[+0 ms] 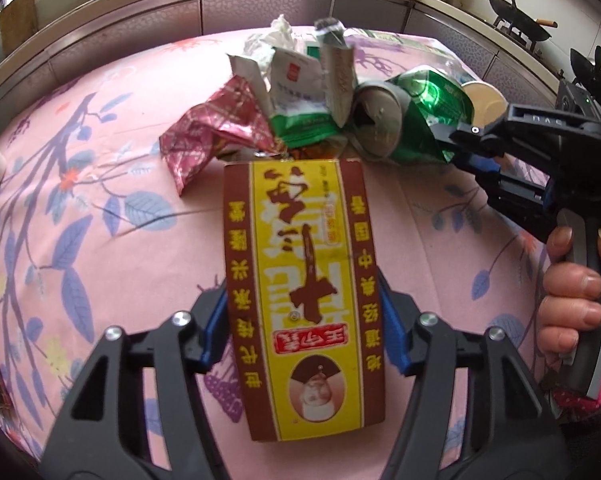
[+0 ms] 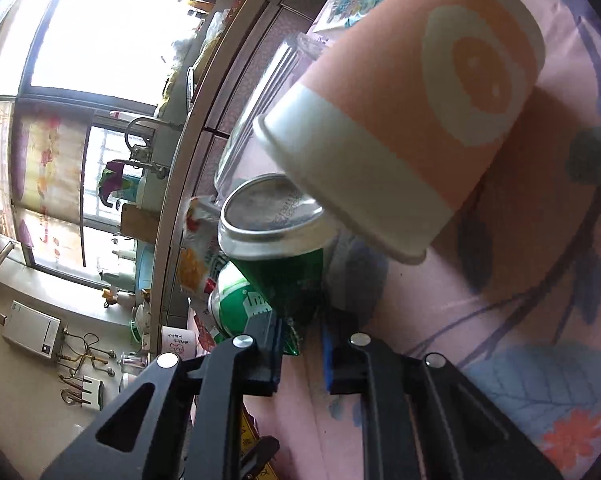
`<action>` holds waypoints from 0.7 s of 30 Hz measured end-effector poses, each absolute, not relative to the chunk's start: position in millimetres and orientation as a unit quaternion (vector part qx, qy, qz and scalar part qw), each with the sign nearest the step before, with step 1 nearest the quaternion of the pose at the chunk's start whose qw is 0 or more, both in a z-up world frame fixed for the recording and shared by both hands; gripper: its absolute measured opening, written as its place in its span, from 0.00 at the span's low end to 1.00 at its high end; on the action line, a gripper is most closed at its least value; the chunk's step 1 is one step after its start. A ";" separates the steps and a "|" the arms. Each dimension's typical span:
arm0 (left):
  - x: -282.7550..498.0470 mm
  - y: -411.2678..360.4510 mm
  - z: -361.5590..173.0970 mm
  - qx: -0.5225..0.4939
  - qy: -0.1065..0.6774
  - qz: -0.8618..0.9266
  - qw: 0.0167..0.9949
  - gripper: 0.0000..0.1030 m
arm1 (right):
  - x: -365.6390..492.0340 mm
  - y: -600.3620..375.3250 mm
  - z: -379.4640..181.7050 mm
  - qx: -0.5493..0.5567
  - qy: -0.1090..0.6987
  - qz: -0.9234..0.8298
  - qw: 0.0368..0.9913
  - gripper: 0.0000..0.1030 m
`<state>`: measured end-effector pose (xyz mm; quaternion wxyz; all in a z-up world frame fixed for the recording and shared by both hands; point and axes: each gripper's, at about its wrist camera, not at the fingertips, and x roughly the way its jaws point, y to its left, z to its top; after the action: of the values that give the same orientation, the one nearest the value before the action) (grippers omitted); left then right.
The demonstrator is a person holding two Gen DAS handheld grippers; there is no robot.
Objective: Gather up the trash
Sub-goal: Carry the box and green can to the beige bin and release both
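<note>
The left gripper [image 1: 304, 312] clasps the yellow-and-brown carton [image 1: 300, 296], while the right gripper [image 2: 300, 344] seemingly pinches the crushed green can [image 2: 276, 276].

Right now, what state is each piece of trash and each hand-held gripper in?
Yellow box: clamped in left hand-held gripper.
Green can: crushed, pinched at its edge by right hand-held gripper.
Paper cup: tipped on its side.
Red wrapper: crumpled.

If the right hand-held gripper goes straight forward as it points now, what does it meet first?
Most likely the crushed green can: the right hand-held gripper has its torn edge right at the fingertips. The orange paper cup lies on its side beyond it, though depth is hard to judge here.
</note>
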<state>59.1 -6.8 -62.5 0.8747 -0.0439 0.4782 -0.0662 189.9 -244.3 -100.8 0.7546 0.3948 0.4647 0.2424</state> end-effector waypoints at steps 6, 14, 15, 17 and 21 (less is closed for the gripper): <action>46.4 1.7 -46.0 -0.070 0.453 -0.112 0.882 0.59 | 151.8 -264.0 -81.7 0.340 0.450 0.290 0.773 0.10; 54.2 -33.8 -40.8 -0.050 0.452 -0.164 0.876 0.59 | 107.4 -331.0 -81.3 0.345 0.437 0.281 0.782 0.09; 58.3 -43.5 -42.1 -0.043 0.454 -0.172 0.873 0.59 | 104.1 -340.4 -81.2 0.351 0.432 0.275 0.784 0.09; 64.2 -60.8 -44.6 -0.027 0.460 -0.187 0.868 0.59 | 98.2 -358.1 -82.6 0.366 0.423 0.260 0.787 0.09; 75.8 -95.0 -49.4 0.003 0.468 -0.220 0.856 0.59 | 88.2 -393.8 -91.0 0.408 0.408 0.238 0.781 0.08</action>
<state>75.8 -95.0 -49.4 0.8561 0.0031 0.4678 -0.2195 88.2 -393.8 -91.0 0.7813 0.4084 0.4075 0.2382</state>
